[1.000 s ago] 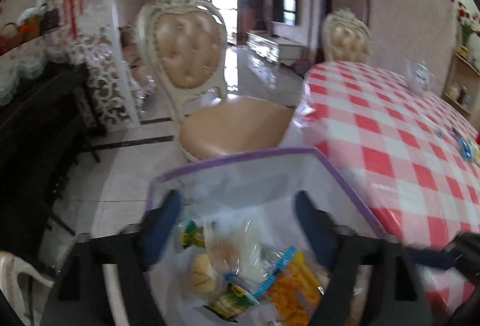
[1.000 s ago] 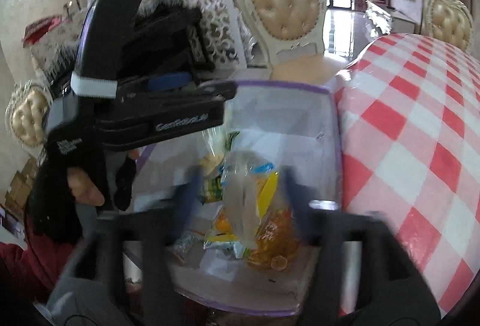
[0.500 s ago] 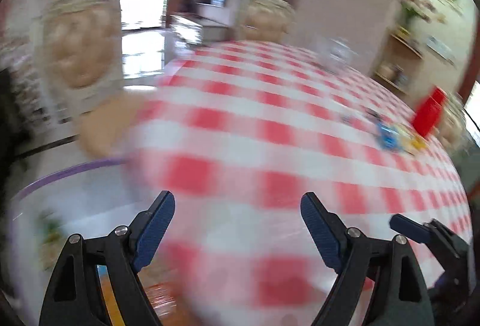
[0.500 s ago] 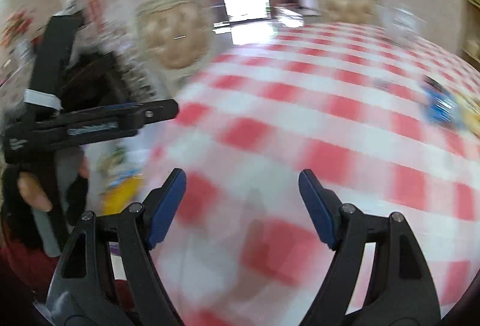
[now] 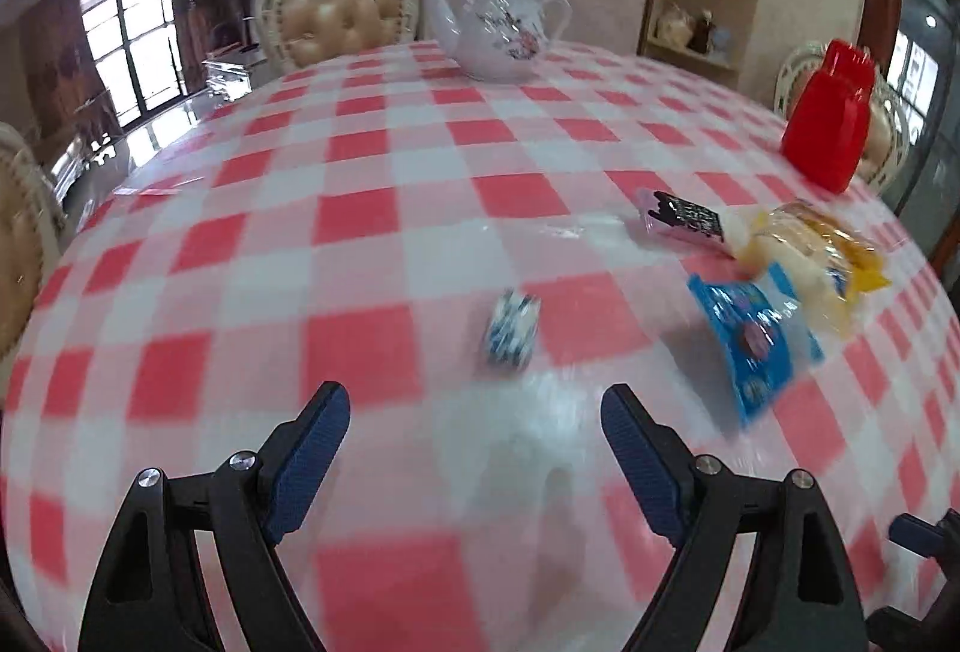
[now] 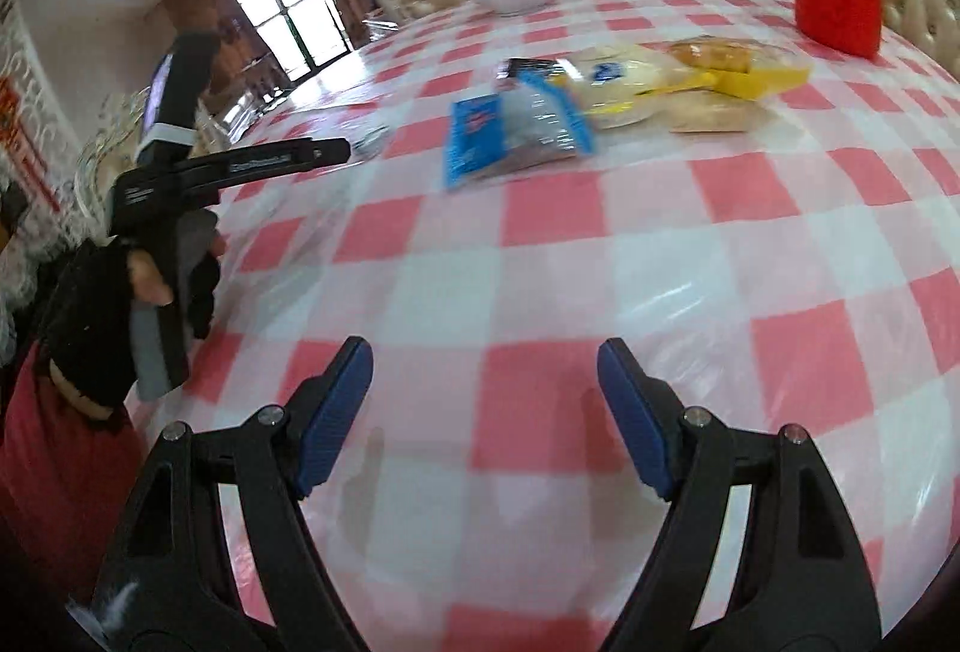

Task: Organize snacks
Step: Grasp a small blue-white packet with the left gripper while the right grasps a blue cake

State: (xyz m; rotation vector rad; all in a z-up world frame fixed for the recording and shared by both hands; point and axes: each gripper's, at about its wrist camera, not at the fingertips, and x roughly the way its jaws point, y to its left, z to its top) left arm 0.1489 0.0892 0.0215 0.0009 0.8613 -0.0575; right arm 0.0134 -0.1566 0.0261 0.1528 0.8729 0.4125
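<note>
Several snack packets lie on the red-and-white checked table [image 5: 372,220]. A small blue-and-white packet [image 5: 510,331] sits just ahead of my left gripper [image 5: 474,412], which is open and holds nothing. To its right lie a blue packet [image 5: 750,346], a pink-and-black packet [image 5: 684,220] and bread in yellow-trimmed wrap [image 5: 804,256]. My right gripper [image 6: 483,370] hangs open over bare cloth, well short of the blue packet [image 6: 480,130] and the bread packets [image 6: 660,76]. A gloved hand [image 6: 120,304] holds the left gripper at the table's left edge.
A red plastic container [image 5: 831,124] stands at the far right of the table and a white teapot [image 5: 504,28] at its far side. Padded chairs [image 5: 336,10] ring the table. A shelf unit [image 5: 696,10] stands against the back wall.
Both grippers have swung right, from above a clear bin of snacks beside the table to above the tablecloth. The bin has left both views. Both stayed open.
</note>
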